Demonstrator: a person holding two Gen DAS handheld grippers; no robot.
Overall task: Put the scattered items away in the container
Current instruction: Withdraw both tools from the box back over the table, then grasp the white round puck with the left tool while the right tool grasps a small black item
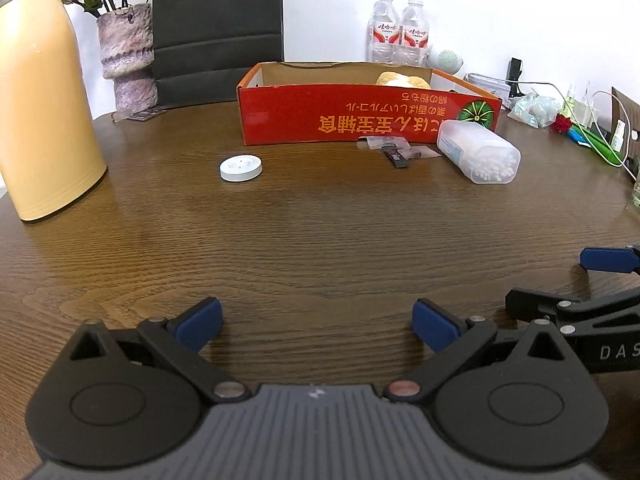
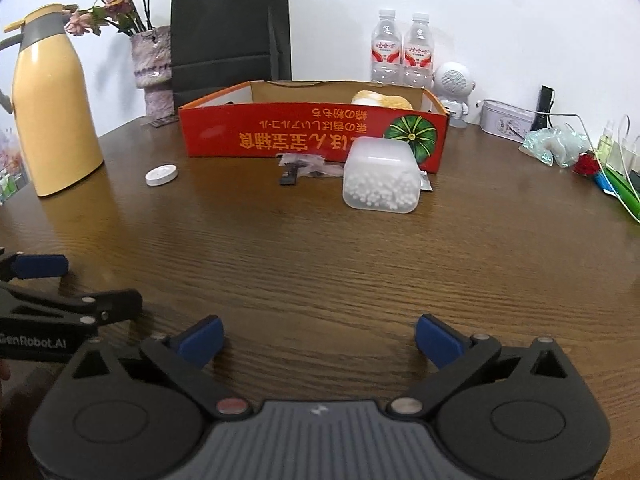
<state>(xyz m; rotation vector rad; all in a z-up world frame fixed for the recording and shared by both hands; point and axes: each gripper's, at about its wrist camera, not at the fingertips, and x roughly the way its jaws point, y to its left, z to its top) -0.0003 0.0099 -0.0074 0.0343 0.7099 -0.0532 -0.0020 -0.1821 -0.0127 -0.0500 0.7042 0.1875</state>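
A red cardboard box [image 1: 368, 120] [image 2: 312, 136] stands open at the table's far side with a yellow plush [image 1: 404, 79] [image 2: 382, 100] inside. In front of it lie a clear cotton-swab box [image 1: 478, 151] [image 2: 382, 176], a small dark item in clear wrapping [image 1: 394, 151] [image 2: 304, 166] and a white round disc [image 1: 241, 167] [image 2: 161, 175]. My left gripper [image 1: 318, 322] is open and empty, low over the near table. My right gripper [image 2: 320, 340] is open and empty beside it.
A yellow thermos [image 1: 40, 112] [image 2: 52, 108] stands at the left. A vase of dried flowers [image 2: 154, 72], a black bag [image 2: 230, 28], two water bottles [image 2: 402, 50], a white speaker [image 2: 454, 88] and cables and clutter [image 2: 580, 152] line the back and right.
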